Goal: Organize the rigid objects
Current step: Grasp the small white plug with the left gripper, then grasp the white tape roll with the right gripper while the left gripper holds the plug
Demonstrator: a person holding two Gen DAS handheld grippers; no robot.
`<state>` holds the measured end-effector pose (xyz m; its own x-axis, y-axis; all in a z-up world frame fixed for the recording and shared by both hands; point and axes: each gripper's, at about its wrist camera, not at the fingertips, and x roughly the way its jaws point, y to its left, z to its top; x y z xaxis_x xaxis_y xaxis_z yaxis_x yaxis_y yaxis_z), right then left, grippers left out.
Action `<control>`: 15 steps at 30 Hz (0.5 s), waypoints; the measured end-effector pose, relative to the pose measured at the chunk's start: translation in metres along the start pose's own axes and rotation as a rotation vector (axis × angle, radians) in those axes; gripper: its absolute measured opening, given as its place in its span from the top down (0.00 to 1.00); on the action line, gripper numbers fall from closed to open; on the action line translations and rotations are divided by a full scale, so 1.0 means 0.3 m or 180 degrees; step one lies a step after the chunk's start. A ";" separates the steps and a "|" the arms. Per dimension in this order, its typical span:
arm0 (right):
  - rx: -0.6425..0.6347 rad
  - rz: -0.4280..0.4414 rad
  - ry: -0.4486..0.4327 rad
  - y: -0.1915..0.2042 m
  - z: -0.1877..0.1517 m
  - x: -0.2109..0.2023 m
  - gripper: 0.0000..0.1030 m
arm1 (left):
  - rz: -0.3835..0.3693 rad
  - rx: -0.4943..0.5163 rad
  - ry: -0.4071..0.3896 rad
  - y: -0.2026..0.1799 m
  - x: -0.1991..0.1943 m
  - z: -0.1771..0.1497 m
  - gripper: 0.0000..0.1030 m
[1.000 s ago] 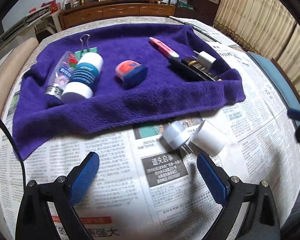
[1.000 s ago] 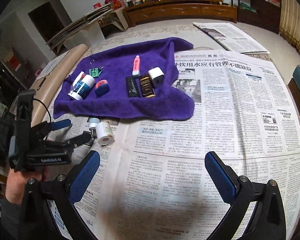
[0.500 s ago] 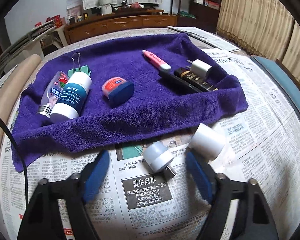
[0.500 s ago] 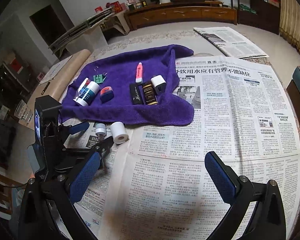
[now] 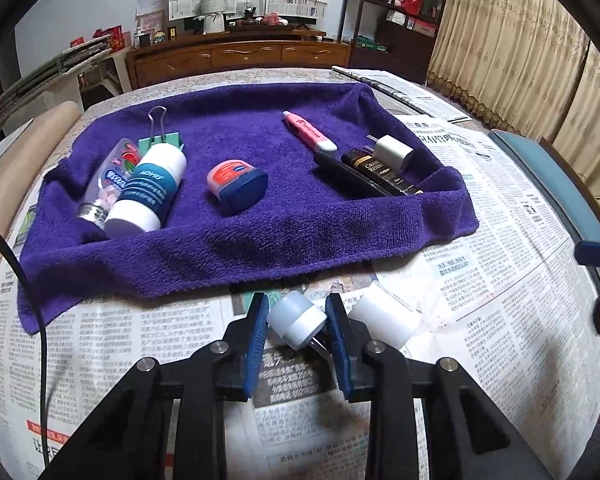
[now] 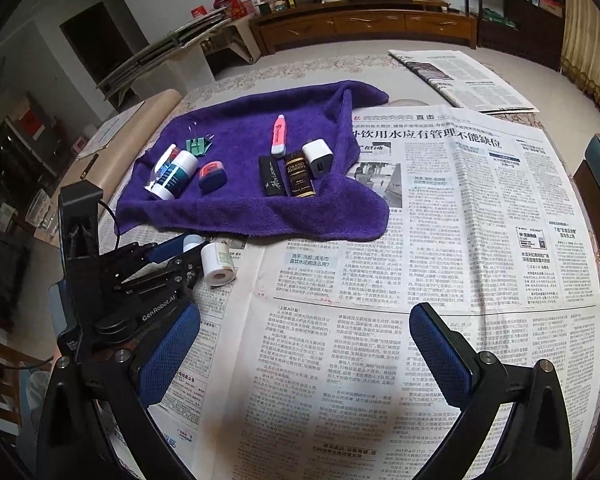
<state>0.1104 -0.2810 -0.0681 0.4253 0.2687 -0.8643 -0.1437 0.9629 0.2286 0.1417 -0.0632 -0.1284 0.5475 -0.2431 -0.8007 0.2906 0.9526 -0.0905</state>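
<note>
The left claw (image 5: pixel 296 322) is clamping a small round plug adapter (image 5: pixel 297 320) between its blue pads, low in the centre of the left wrist view; the pads are pressing on its pale cylindrical body from both sides. The adapter is lying tilted on the newspaper-covered worktop (image 5: pixel 500 264), its rounded cap pointing toward the upper left of the frame and its metal prongs trailing toward the lower right, so its long axis is running slantwise across the gap between the pads rather than straight along it. Just right of it, a white roll (image 5: pixel 384 318) is lying close beside the right-hand pad. The purple towel (image 5: pixel 300 232), already carrying the other items, is spreading directly above the claw in the frame, its near hem just beyond the adapter. The coming move therefore seems to be a lift and a short carry straight ahead onto the cloth. The right claw (image 6: pixel 304 354) is standing wide apart with nothing between its pads, low in its own view over bare newspaper, well away from the adapter, so the left hand is much the nearer.
</note>
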 end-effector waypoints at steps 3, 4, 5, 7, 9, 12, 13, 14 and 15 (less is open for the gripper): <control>-0.0067 -0.0005 0.0045 0.023 -0.002 0.030 0.00 | -0.0012 -0.0035 -0.0018 0.021 -0.024 -0.009 0.73; -0.0103 -0.0010 0.0060 0.034 -0.002 0.041 0.00 | -0.0015 -0.0050 -0.0023 0.031 -0.033 -0.012 0.73; -0.0155 -0.0018 0.0068 0.052 -0.002 0.055 0.00 | -0.0016 -0.0062 -0.0025 0.039 -0.039 -0.015 0.73; -0.0230 -0.0033 0.0062 0.081 -0.002 0.073 0.00 | -0.0008 -0.0099 -0.0024 0.063 -0.055 -0.025 0.73; -0.0312 -0.0032 0.0079 0.118 -0.003 0.099 0.00 | -0.0008 -0.0135 -0.0032 0.088 -0.069 -0.036 0.73; -0.0430 -0.0083 0.0062 0.172 0.000 0.136 0.00 | -0.0021 -0.0208 -0.0046 0.131 -0.091 -0.050 0.73; -0.0477 -0.0112 0.0037 0.191 0.005 0.151 0.00 | -0.0027 -0.0225 -0.0042 0.144 -0.096 -0.054 0.73; -0.0518 -0.0136 0.0022 0.206 0.009 0.164 0.00 | -0.0034 -0.0244 -0.0043 0.155 -0.098 -0.055 0.73; -0.0549 -0.0149 0.0014 0.218 0.013 0.177 0.00 | -0.0037 -0.0265 -0.0050 0.167 -0.102 -0.058 0.73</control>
<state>0.1271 -0.2038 -0.0972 0.4314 0.2232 -0.8741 -0.2751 0.9553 0.1081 0.1258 -0.0048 -0.1187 0.5568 -0.2563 -0.7901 0.2311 0.9615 -0.1490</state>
